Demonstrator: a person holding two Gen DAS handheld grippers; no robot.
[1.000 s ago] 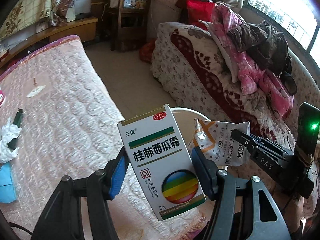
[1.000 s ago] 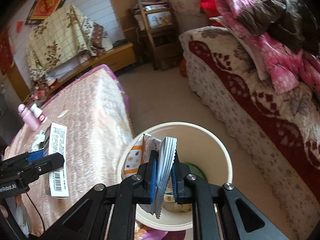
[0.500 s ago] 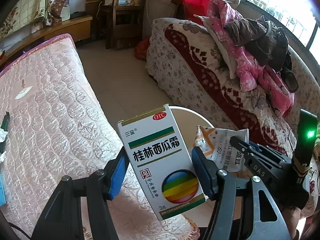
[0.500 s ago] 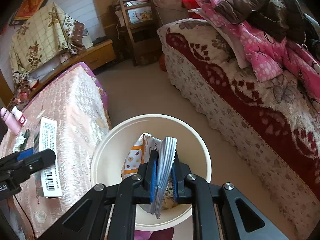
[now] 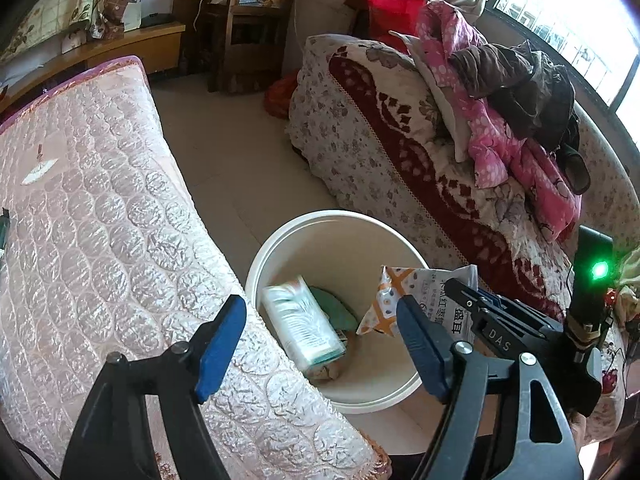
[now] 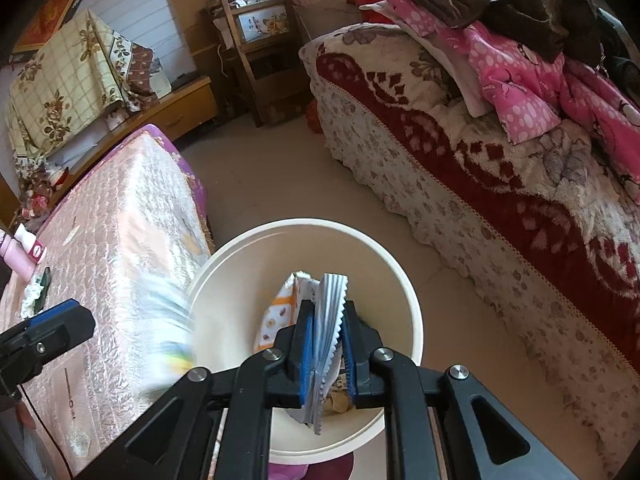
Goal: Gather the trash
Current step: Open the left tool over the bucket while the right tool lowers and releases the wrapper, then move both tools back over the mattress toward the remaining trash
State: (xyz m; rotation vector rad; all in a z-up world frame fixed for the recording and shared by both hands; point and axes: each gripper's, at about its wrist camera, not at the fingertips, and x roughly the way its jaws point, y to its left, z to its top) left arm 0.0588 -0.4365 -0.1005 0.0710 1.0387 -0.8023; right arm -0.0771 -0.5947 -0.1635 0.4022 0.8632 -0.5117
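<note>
A cream round bin (image 5: 280, 228) stands on the floor between the two beds, also seen from the right wrist as the bin (image 6: 404, 280). The white medicine box (image 5: 304, 326) is a blur falling into it, free of my left gripper (image 5: 320, 334), whose jaws are opening with nothing between them. In the right wrist view the box (image 6: 168, 320) streaks past the bin's left rim. My right gripper (image 6: 326, 346) is shut on a snack wrapper (image 6: 328, 300) with a serrated edge, held over the bin. The same wrapper (image 5: 432, 296) shows at the right of the left wrist view.
A pink quilted mattress (image 5: 100, 220) lies left of the bin, with tissue and a dark pen (image 6: 42, 284) and pink bottles (image 6: 20, 252) at its far side. A floral red bed (image 5: 400, 152) piled with clothes lies right. A wooden chair (image 6: 256, 40) stands at the back.
My left gripper has opened and let go of the medicine box, which now drops into the bin. The right gripper has sunk a little closer over the bin, wrapper still held.
</note>
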